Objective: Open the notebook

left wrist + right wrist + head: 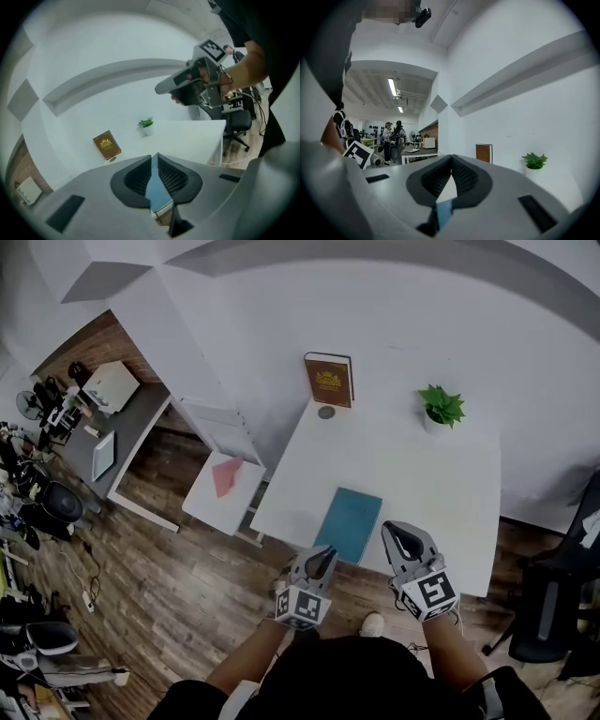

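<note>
A closed teal notebook lies flat near the front edge of the white table. My left gripper hovers just off the notebook's near left corner, its jaws together with nothing between them. In the left gripper view the teal cover shows through the thin slit below the jaw tips of the left gripper. My right gripper hangs to the right of the notebook, shut and empty, and points level. In the right gripper view a sliver of the notebook shows under the jaws of the right gripper.
A brown book leans on the wall at the table's back, with a small round object before it. A potted plant stands at the back right. A low side table with a pink sheet sits left; a black chair stands right.
</note>
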A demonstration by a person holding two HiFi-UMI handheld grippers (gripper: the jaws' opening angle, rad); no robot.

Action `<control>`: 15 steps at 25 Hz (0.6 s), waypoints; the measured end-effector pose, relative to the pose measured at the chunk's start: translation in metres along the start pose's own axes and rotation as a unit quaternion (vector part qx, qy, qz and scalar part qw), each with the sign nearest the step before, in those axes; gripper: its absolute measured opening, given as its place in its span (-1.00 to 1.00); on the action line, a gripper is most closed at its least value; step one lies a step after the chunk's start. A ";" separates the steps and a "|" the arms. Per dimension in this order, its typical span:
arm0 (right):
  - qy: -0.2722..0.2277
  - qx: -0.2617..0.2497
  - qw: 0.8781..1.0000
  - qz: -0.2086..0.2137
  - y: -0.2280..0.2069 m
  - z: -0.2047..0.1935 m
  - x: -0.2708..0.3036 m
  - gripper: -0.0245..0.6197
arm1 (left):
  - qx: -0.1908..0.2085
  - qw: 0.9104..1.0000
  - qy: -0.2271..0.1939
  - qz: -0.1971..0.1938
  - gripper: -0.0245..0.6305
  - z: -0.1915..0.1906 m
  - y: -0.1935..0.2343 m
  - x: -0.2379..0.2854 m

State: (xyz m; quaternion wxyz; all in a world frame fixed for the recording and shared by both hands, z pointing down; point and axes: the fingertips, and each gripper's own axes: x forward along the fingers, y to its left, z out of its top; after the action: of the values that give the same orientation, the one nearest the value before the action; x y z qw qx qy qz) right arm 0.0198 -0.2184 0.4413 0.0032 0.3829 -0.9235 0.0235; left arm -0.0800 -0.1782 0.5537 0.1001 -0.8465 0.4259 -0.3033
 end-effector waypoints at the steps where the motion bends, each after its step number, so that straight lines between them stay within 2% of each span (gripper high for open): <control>1: 0.002 -0.001 1.000 -0.006 -0.001 -0.001 0.001 -0.91 | 0.018 1.000 0.006 -0.011 -0.76 -0.004 -0.003 0.004; 3: 0.007 0.000 1.000 -0.020 -0.002 -0.004 0.002 -0.91 | 0.059 0.998 0.013 -0.034 -0.56 -0.014 -0.010 0.011; 7: 0.015 0.003 0.999 -0.042 0.001 -0.007 0.004 -0.91 | 0.150 0.985 0.031 -0.076 -0.48 -0.034 -0.024 0.019; 12: 0.031 0.003 0.998 -0.059 0.005 -0.017 0.001 -0.91 | 0.229 0.963 0.059 -0.126 -0.42 -0.058 -0.044 0.039; 15: 0.045 0.007 0.996 -0.074 0.004 -0.027 -0.010 -0.91 | 0.258 0.951 0.073 -0.153 -0.43 -0.069 -0.061 0.054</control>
State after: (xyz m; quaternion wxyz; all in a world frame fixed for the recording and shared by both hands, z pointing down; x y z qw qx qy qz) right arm 0.0237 -0.2074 0.4680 0.0441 0.4489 -0.8912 0.0474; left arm -0.0567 -0.1764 0.6578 0.2363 -0.8222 0.2045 -0.4757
